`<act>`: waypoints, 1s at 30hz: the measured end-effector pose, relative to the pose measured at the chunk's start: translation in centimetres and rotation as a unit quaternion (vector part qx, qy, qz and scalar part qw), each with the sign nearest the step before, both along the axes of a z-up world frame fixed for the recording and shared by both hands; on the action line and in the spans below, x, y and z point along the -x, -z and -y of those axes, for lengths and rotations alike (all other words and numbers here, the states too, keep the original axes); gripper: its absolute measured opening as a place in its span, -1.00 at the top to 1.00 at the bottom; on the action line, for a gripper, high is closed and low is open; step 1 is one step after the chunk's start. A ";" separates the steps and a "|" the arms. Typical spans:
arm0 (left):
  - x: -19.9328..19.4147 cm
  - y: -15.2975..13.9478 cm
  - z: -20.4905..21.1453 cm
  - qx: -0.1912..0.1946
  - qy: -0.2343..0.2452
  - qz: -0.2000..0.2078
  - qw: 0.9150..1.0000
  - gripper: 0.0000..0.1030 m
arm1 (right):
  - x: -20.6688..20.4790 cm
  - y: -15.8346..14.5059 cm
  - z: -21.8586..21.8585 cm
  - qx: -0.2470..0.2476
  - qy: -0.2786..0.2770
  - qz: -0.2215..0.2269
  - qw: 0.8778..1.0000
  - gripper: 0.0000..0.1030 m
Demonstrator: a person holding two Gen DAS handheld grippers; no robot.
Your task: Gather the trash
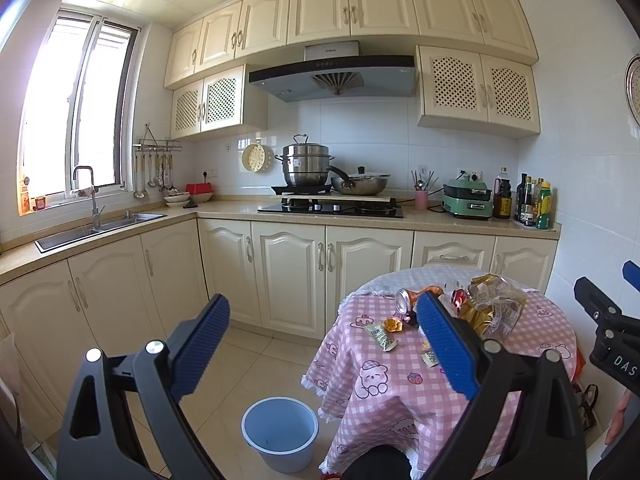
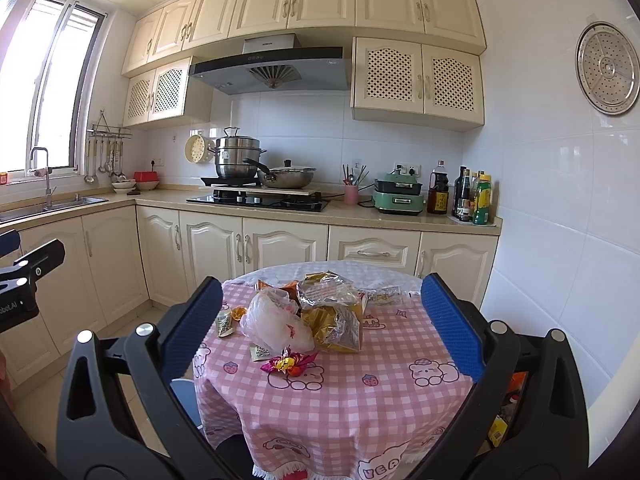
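Note:
A round table with a pink checked cloth point(image 2: 340, 384) carries a heap of trash: a crumpled gold foil wrapper point(image 2: 336, 326), a white plastic bag point(image 2: 276, 320), a pink and yellow candy wrapper point(image 2: 288, 362) and small packets point(image 2: 224, 325). In the left wrist view the table point(image 1: 400, 384) also shows a crushed can point(image 1: 404, 300), the gold wrapper point(image 1: 494, 308) and a green packet point(image 1: 380, 334). A pale blue bin point(image 1: 280, 432) stands on the floor left of the table. My left gripper point(image 1: 322, 324) is open and empty, above the floor and table edge. My right gripper point(image 2: 322, 304) is open and empty, short of the heap.
Cream kitchen cabinets point(image 2: 212, 248) run behind the table, with a hob, pots point(image 2: 240, 160), bottles point(image 2: 476, 200) and a sink point(image 1: 100, 226). A white tiled wall point(image 2: 560, 220) is close on the table's right. Bags lie on the floor right of the table point(image 2: 508, 412).

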State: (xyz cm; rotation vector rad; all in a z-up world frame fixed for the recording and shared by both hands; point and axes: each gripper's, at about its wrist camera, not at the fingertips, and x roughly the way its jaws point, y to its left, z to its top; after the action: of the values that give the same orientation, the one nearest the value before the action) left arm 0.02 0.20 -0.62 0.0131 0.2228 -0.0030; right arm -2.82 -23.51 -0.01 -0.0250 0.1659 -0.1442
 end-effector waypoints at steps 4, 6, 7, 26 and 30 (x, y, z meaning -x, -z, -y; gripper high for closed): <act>0.0 0.1 -0.1 0.001 0.001 -0.001 1.000 -0.80 | 0.0 0.0 0.1 0.000 -0.001 -0.001 1.000 -0.89; -0.1 0.3 -0.1 0.000 0.001 -0.001 1.000 -0.80 | 0.0 0.2 0.1 -0.001 -0.001 -0.002 1.000 -0.89; -0.1 0.4 -0.2 0.000 0.001 -0.001 1.000 -0.80 | -0.1 0.2 0.1 -0.001 -0.001 -0.002 1.000 -0.89; -0.1 0.7 0.3 0.000 0.002 -0.003 1.000 -0.80 | -0.2 0.2 0.1 -0.001 -0.001 -0.002 1.000 -0.89; -0.2 0.6 0.2 0.000 0.002 -0.003 1.000 -0.80 | -0.2 0.5 0.3 -0.001 -0.001 -0.002 1.000 -0.89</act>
State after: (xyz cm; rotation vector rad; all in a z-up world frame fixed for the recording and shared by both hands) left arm 0.19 -0.02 -1.19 0.0132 0.2293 -0.0076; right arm -2.59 -23.83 -0.50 -0.0230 0.1703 -0.1411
